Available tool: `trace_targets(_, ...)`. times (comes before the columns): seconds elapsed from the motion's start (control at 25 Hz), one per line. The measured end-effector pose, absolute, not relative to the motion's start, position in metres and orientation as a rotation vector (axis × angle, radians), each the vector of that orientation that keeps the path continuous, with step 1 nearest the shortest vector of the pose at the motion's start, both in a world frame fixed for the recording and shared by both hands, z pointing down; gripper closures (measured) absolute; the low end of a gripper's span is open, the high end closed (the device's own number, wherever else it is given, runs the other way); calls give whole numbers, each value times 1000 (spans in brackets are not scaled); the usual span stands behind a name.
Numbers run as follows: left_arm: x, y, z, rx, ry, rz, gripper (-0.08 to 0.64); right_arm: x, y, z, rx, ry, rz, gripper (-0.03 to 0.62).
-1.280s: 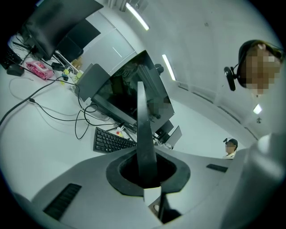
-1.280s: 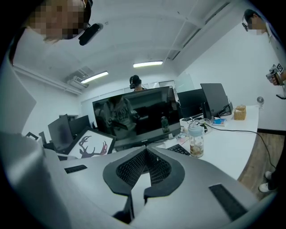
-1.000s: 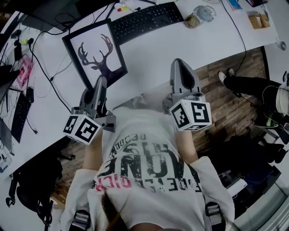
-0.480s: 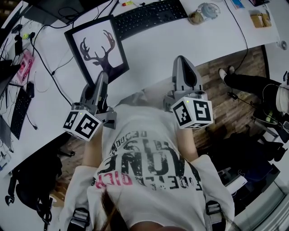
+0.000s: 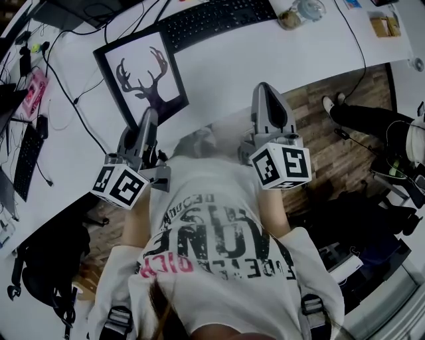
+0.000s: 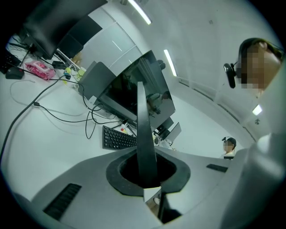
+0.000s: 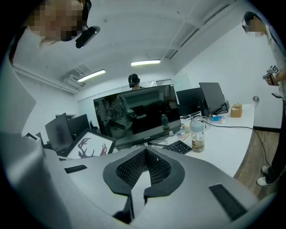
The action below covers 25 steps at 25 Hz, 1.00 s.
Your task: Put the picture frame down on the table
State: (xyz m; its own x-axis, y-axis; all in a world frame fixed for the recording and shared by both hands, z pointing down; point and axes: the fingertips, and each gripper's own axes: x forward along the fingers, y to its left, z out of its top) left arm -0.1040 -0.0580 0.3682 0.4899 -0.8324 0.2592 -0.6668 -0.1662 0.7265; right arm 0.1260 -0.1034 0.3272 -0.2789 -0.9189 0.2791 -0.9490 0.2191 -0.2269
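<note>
A white table (image 5: pixel 226 73) stretches ahead of the left gripper (image 5: pixel 147 118) and the right gripper (image 5: pixel 265 89). A keyboard (image 5: pixel 212 20) lies beyond the left one, with cables (image 5: pixel 76 99) on its left. A bottle (image 5: pixel 293 18) and a box (image 5: pixel 384 26) lie beyond the right one.

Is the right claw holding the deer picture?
No, the right claw is shut on nothing; the left claw pinches the picture frame by its edge.

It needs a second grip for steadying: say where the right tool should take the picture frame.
On the picture frame, probably the thin black side edge facing the right tool, approached from the right, jaws spanning its thickness. The left tool pinches its near edge.
</note>
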Motion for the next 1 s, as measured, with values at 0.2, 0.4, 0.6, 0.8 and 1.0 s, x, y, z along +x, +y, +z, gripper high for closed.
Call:
trace_targets(0.2, -107, -59, 369, 1905, -1242, -242, 540, 126, -101, 328, 1844, -2375, 549, 594)
trace_targets(0.4, -98, -62, 372, 1917, -1217, -224, 540, 129, -100, 330, 1854, -2365, 550, 594)
trace_targets(0.6, -76, -66, 386, 1917, -1159, -187, 540, 135, -100, 335, 1859, -2347, 564, 592)
trace_targets(0.8, -54, -61, 409, 1896, -1105, -137, 540, 136, -98, 345, 1847, -2326, 582, 594)
trace_targets(1.0, -36, -51, 436, 1868, -1058, -68, 540, 138, -98, 353, 1840, -2310, 599, 592)
